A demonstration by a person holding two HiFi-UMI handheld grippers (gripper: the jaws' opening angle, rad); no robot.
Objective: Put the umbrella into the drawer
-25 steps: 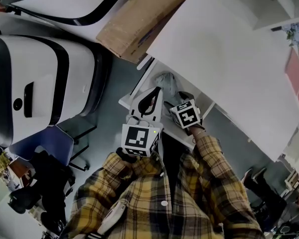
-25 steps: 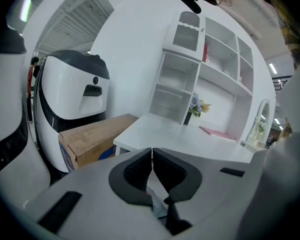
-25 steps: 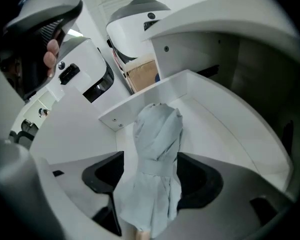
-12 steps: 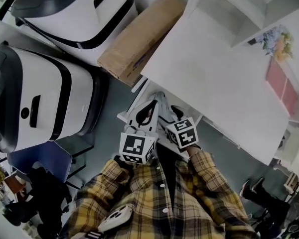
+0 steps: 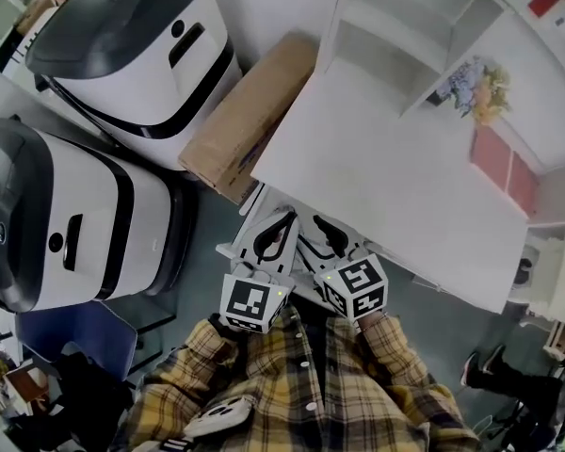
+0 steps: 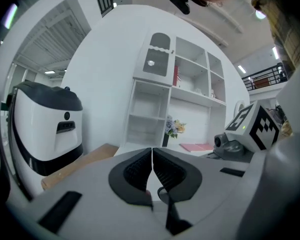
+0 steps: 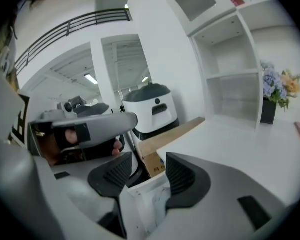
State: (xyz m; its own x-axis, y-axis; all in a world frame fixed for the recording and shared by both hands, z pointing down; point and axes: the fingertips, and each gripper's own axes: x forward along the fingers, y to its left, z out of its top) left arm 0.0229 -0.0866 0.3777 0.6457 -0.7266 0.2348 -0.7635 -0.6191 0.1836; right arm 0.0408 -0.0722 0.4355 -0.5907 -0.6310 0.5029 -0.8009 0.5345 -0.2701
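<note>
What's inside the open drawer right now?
Something pale grey and crumpled, probably the umbrella, lies in the drawer. The desk top covers its back; the right gripper, jaws closing empty, hides the rest.

We see a desk (image 5: 395, 158) with a smooth, matt white top, like coated board, and the drawer (image 7: 140, 194) looks the same, its inside faintly scuffed. The box (image 5: 250, 111) is plain brown cardboard, dull and papery. The near machine (image 5: 66, 215) and the far machine (image 5: 122, 55) have glossy white plastic shells with shiny black bands. The shirt (image 5: 301, 394) is soft woven checked cloth. The left gripper (image 6: 152, 151) is matt grey plastic; its pads (image 6: 137, 171) are black and ribbed
</note>
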